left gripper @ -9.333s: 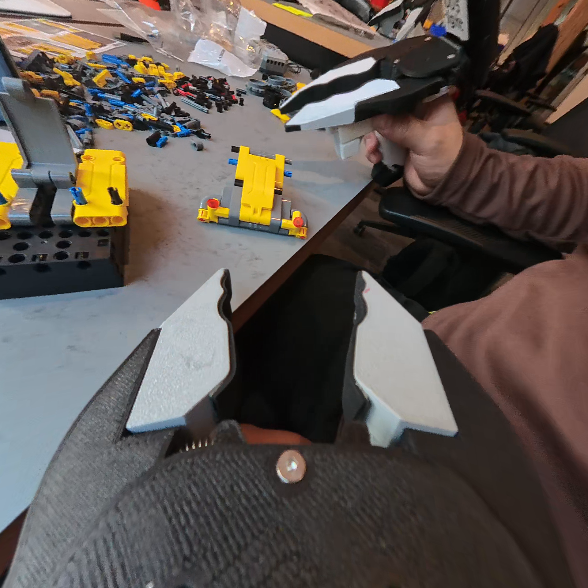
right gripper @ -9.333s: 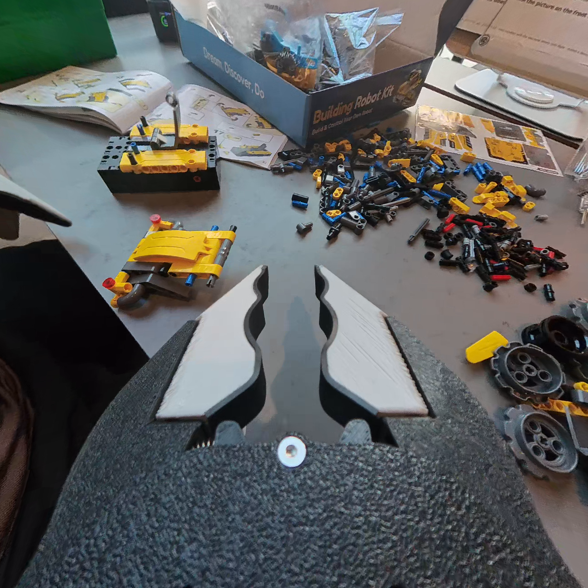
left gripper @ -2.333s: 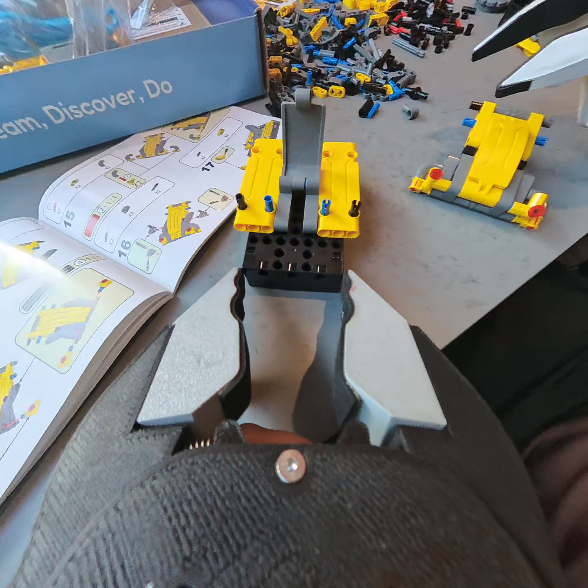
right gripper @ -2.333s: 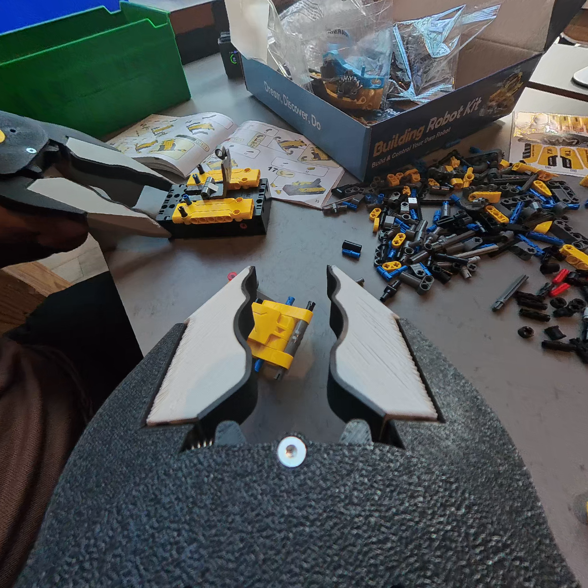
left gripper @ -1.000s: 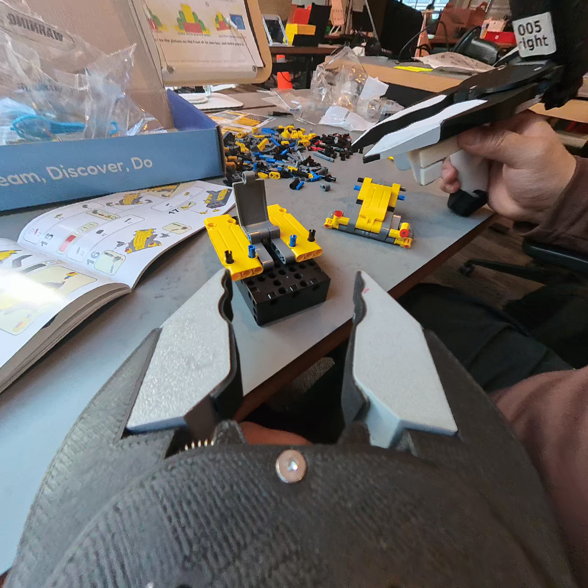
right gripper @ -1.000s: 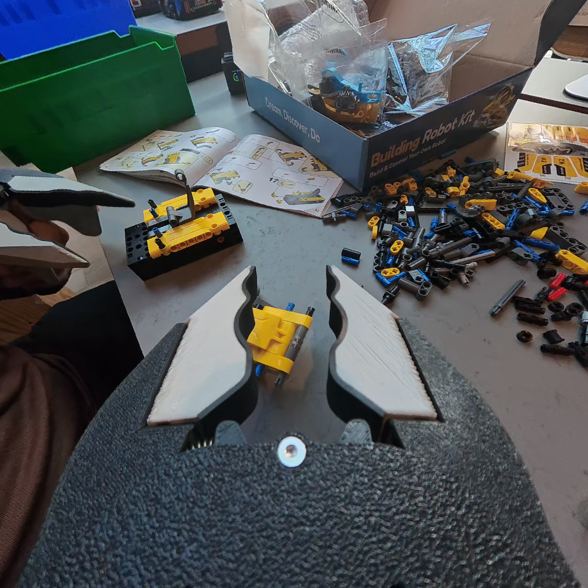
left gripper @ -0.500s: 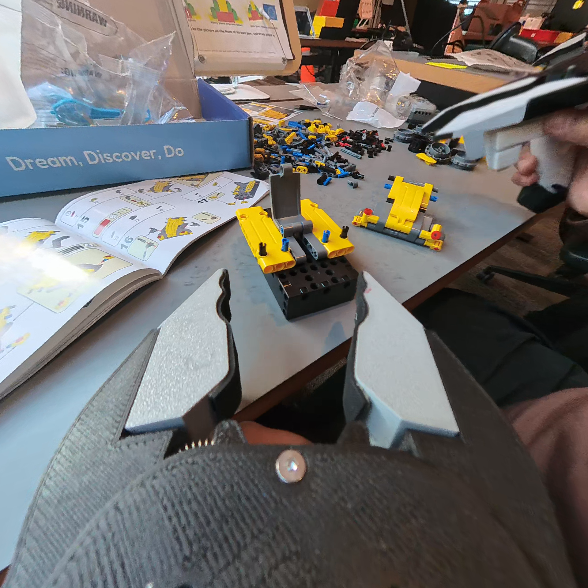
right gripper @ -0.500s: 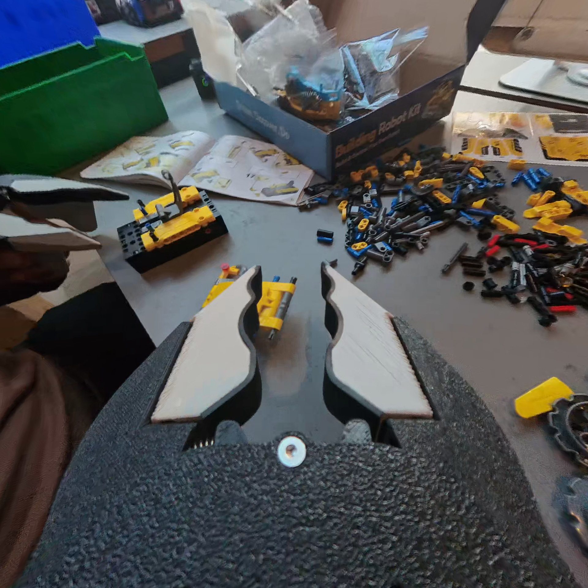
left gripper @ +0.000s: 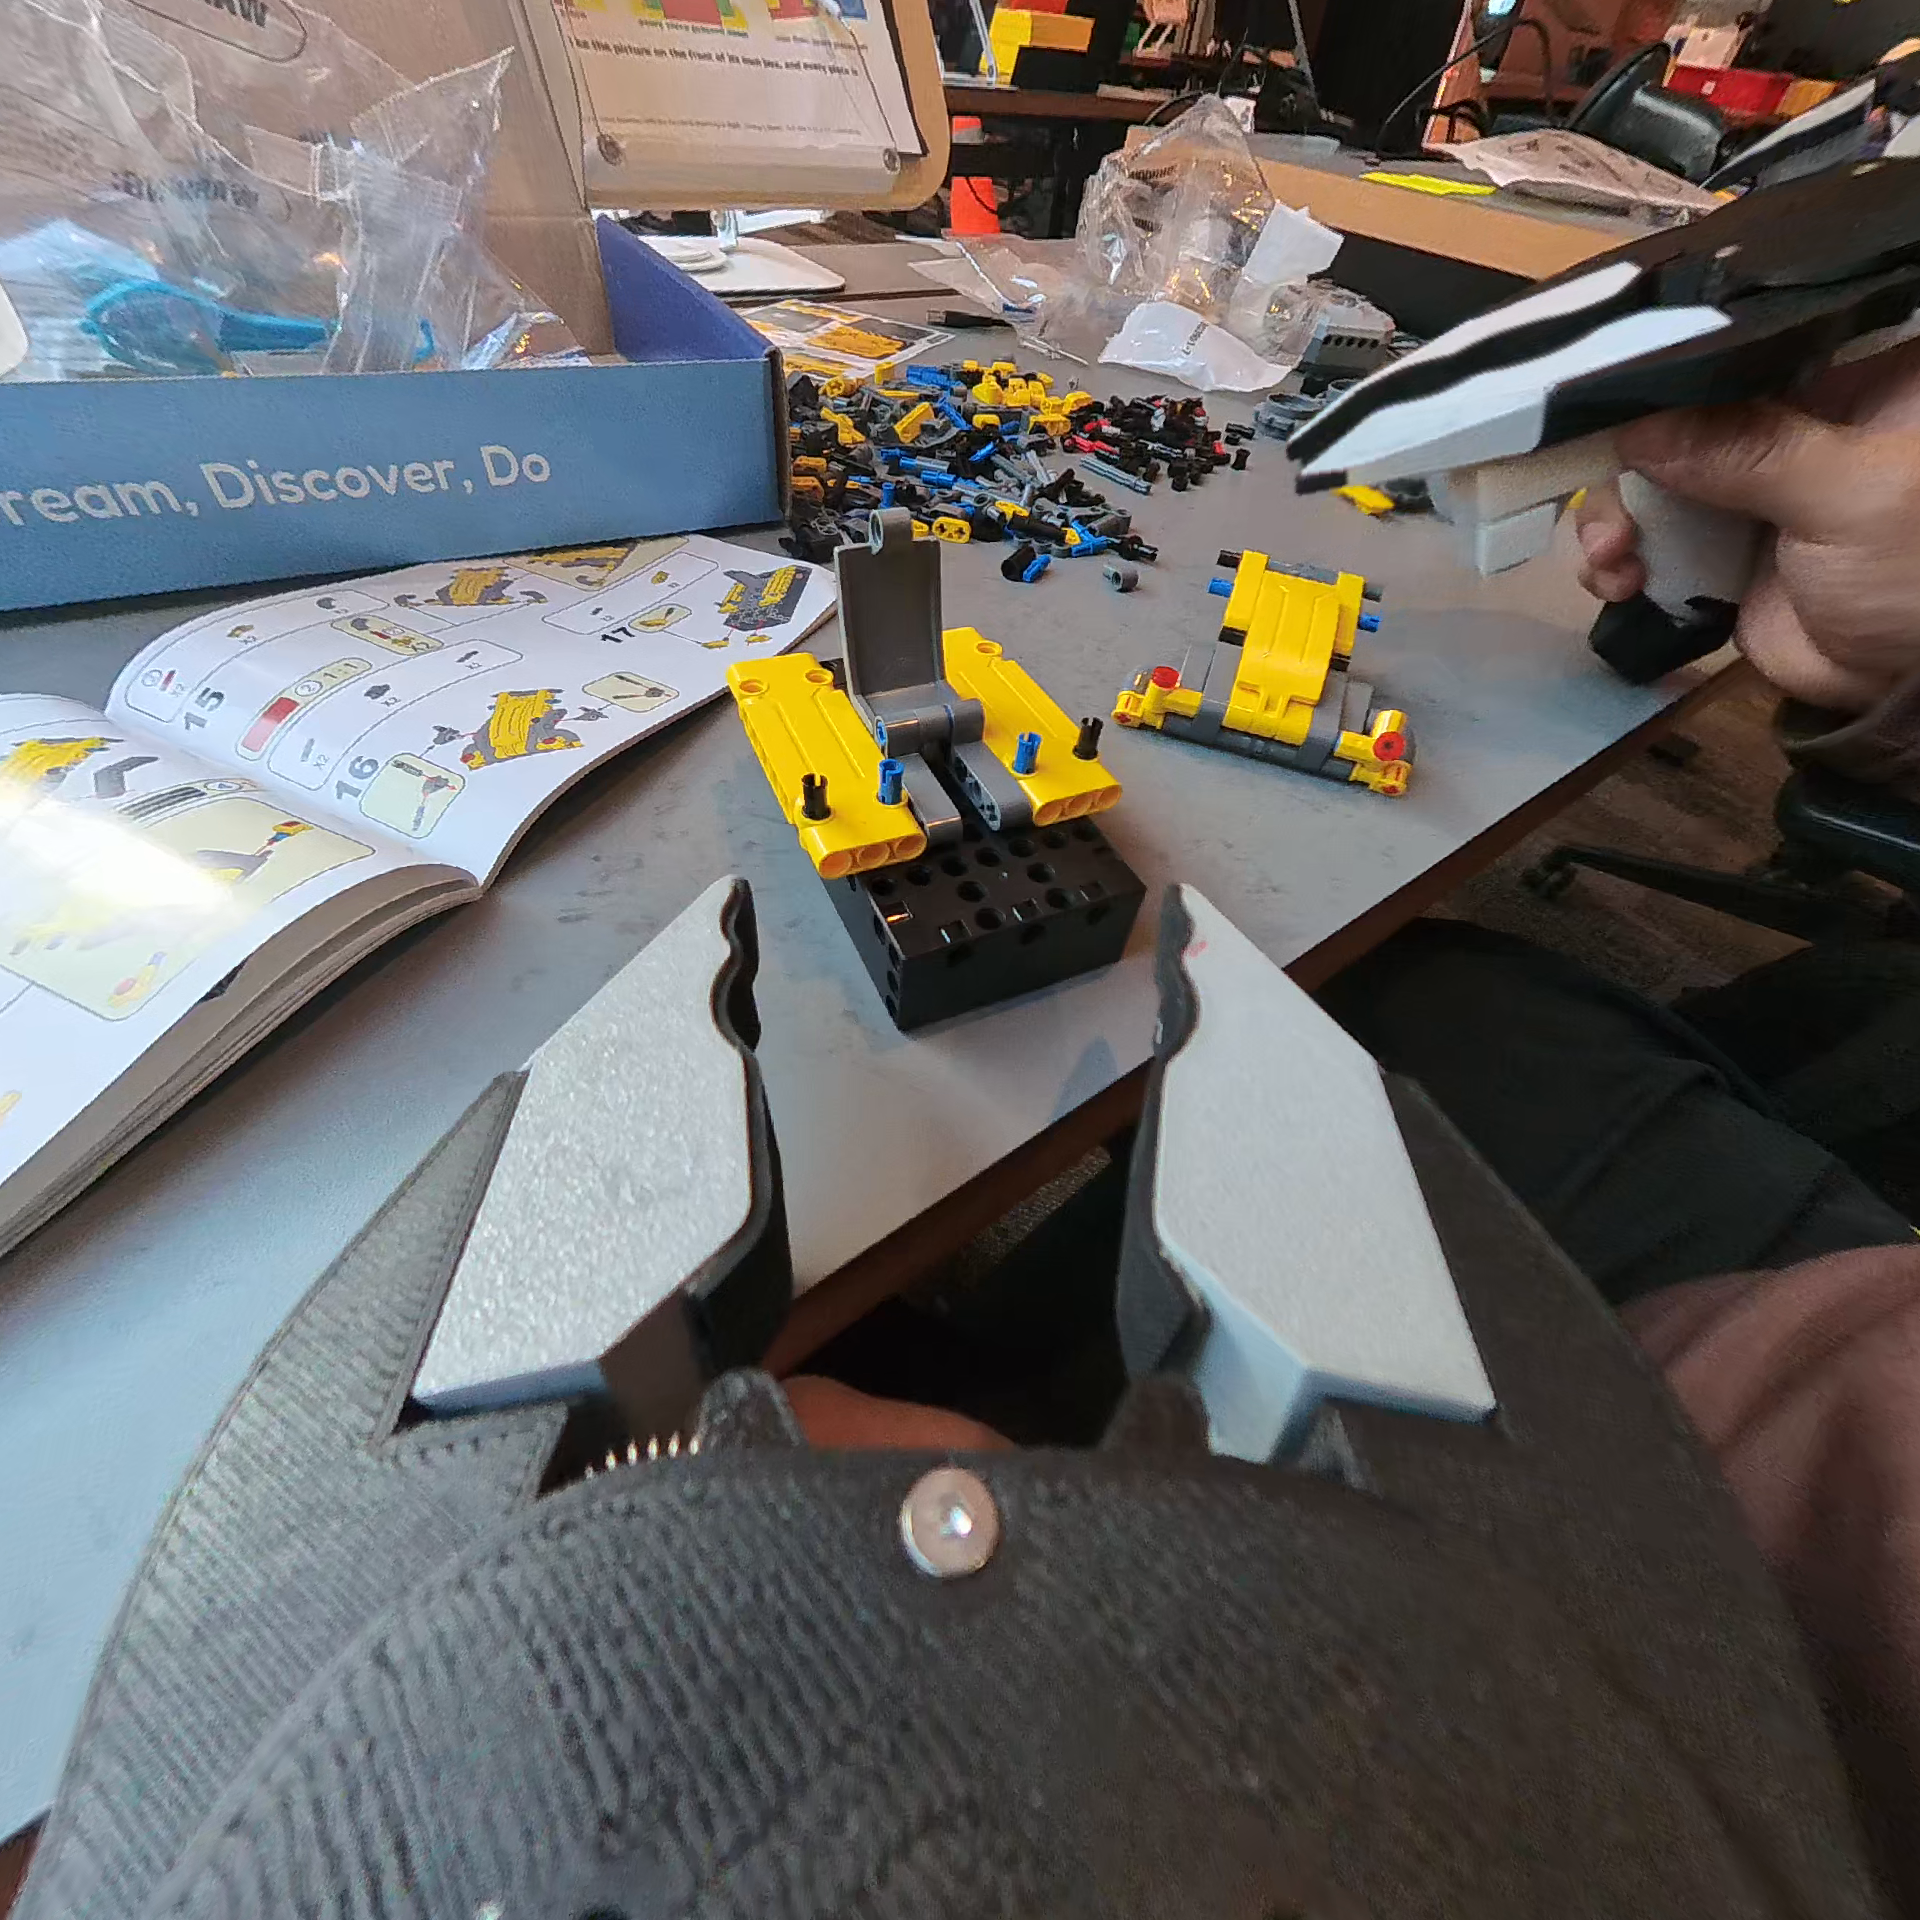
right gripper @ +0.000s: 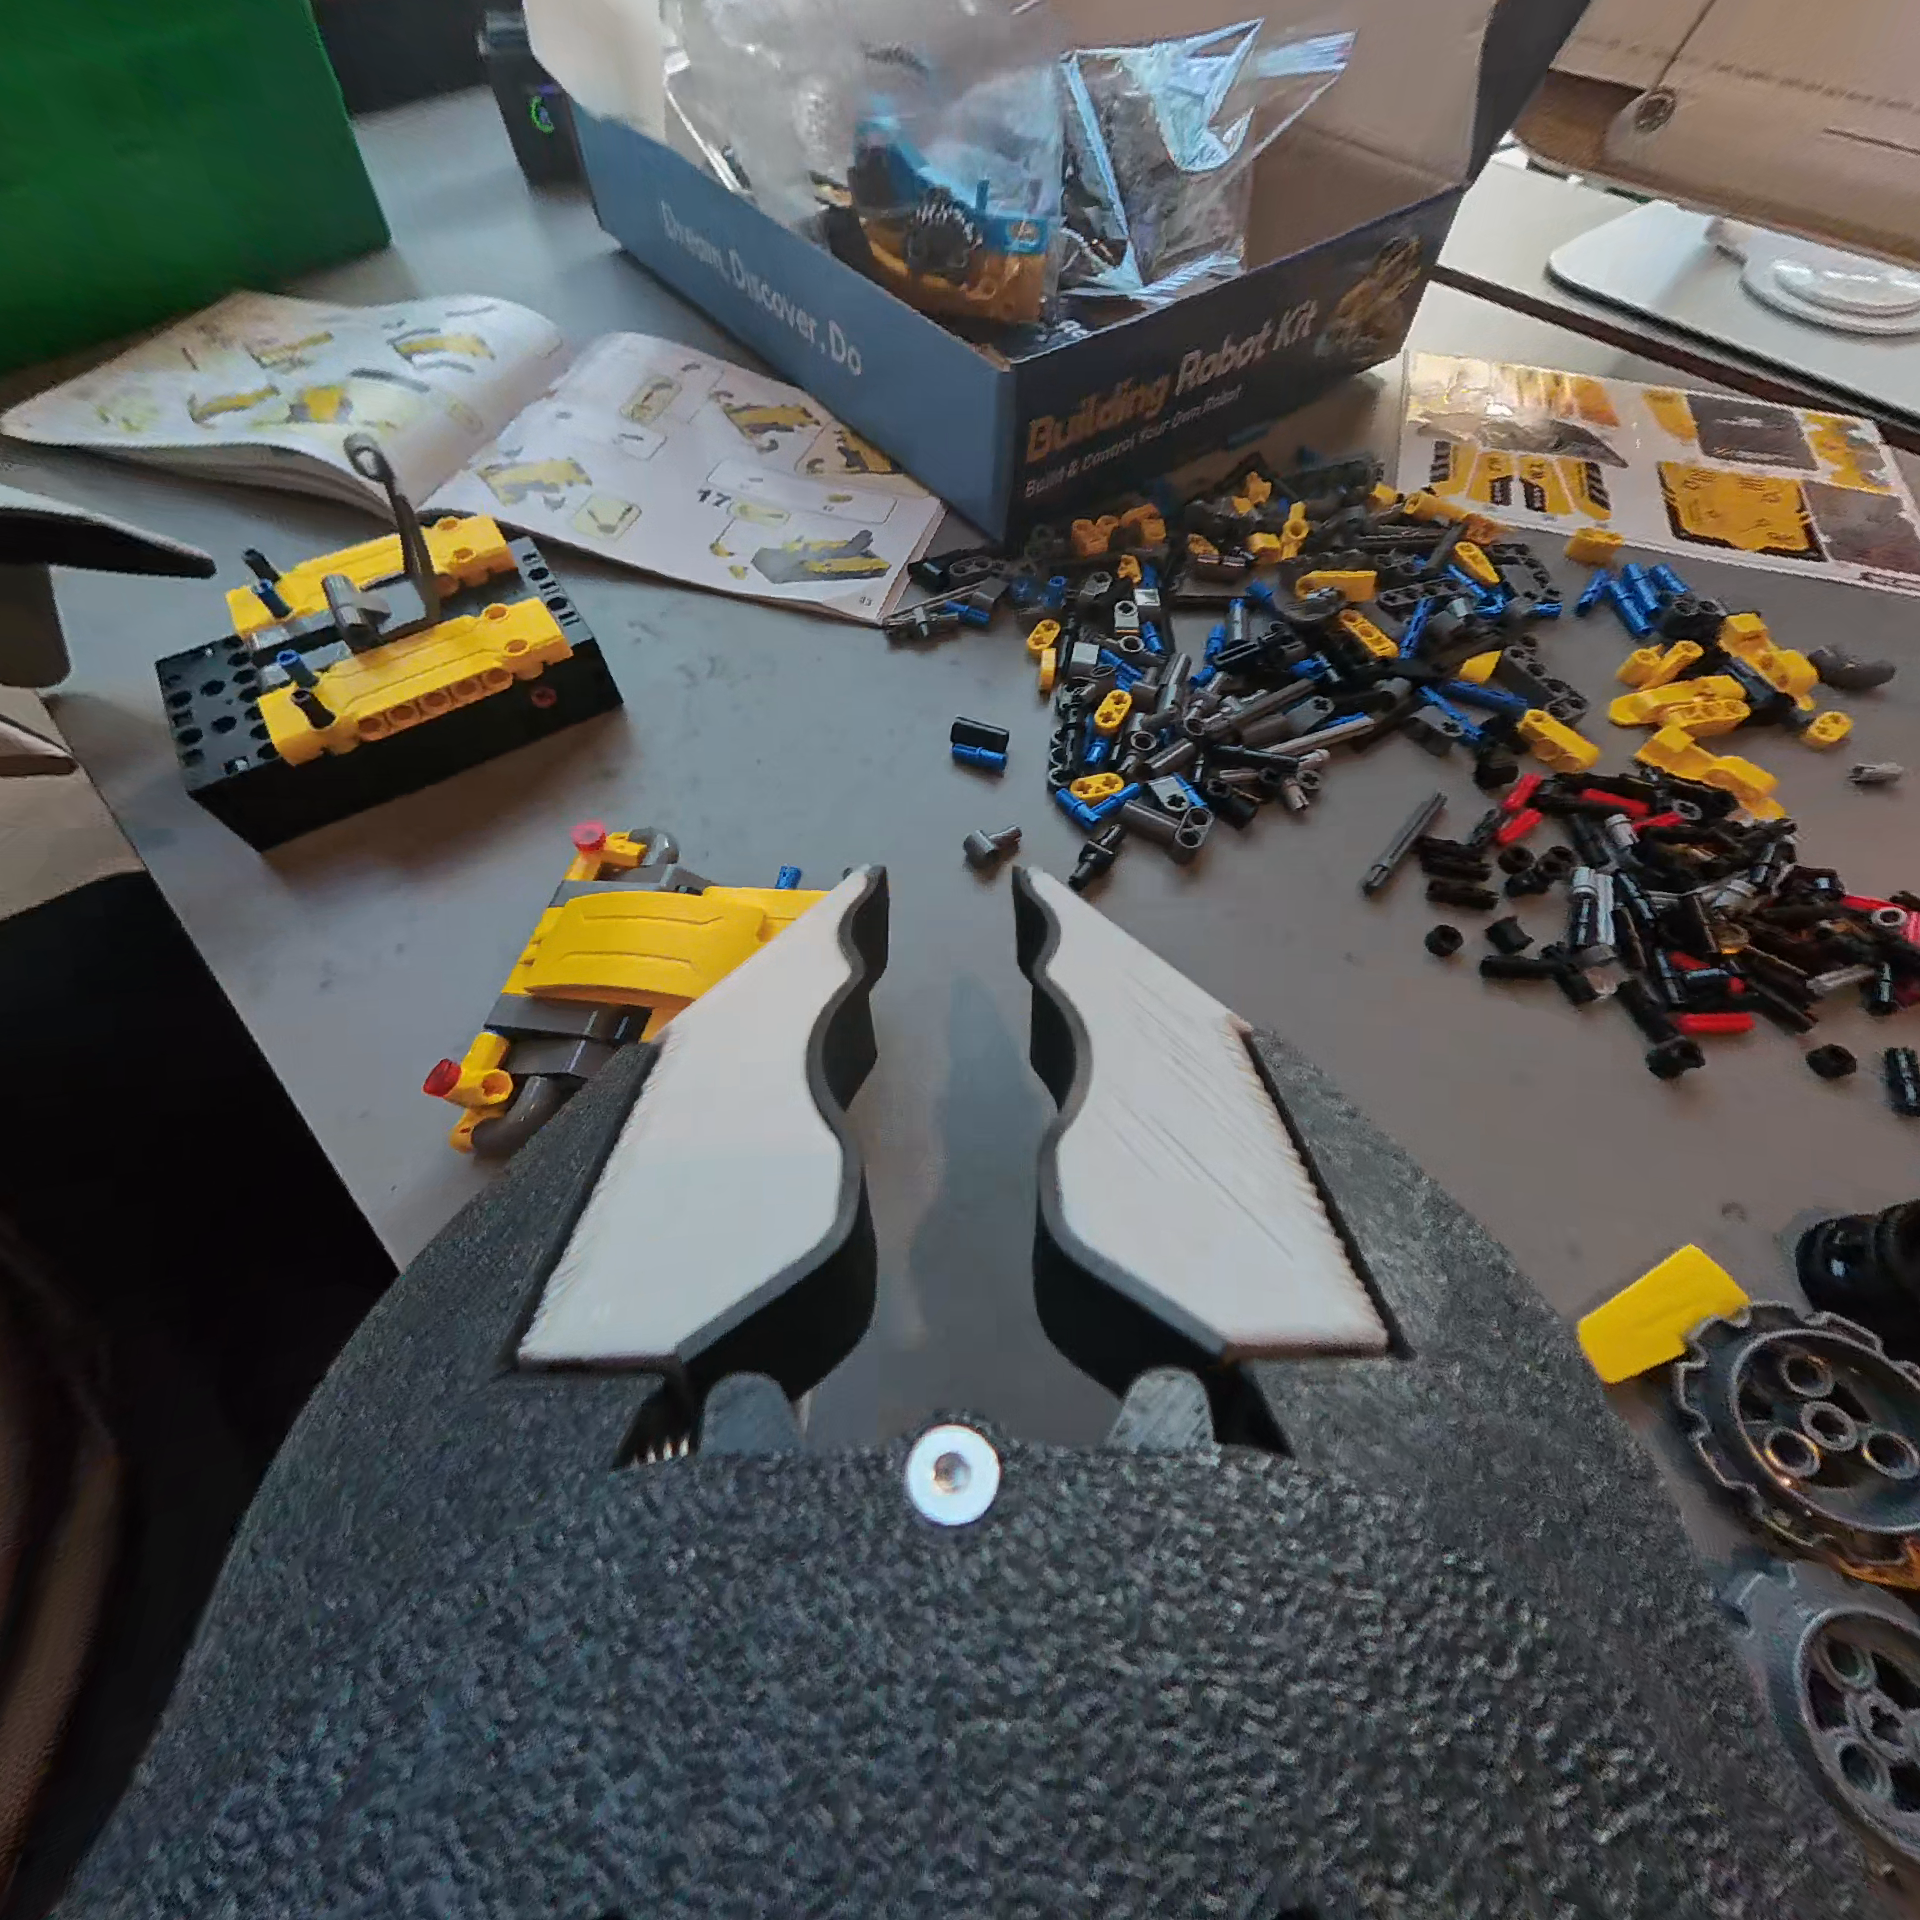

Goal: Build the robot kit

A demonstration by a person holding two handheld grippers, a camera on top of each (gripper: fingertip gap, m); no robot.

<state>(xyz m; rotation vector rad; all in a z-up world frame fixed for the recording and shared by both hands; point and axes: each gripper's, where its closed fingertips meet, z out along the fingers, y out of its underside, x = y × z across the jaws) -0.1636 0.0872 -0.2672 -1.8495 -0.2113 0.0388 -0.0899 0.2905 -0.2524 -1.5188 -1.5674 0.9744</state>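
Note:
My left gripper [left gripper: 956,909] is wide open and empty, held over the table's near edge just short of a black block [left gripper: 987,935]. The block carries two yellow panels and an upright grey seat piece [left gripper: 894,623]. A flat yellow and grey assembly [left gripper: 1278,665] lies to its right. My right gripper [right gripper: 948,883] hovers above the table, empty, with only a narrow gap between its jaws. The flat assembly [right gripper: 644,935] lies just left of its left finger, partly hidden by it. The black block [right gripper: 395,675] sits farther left. The right gripper also shows in the left wrist view [left gripper: 1309,468], held in a hand.
An open blue kit box [right gripper: 831,312] with plastic bags stands at the back, an open instruction booklet [left gripper: 312,727] beside it. A pile of small loose parts [right gripper: 1351,675] spreads to the right, with toothed wheels [right gripper: 1818,1444] and a yellow wedge [right gripper: 1662,1309]. A green bin [right gripper: 156,156] stands far left. The tips of one gripper are about 25 cm away from the tips of the other.
My right gripper has drawn back to the right, off the flat yellow assembly that lay between its fingers, and its jaws have narrowed. My left gripper has backed away from the black block and stays wide open.

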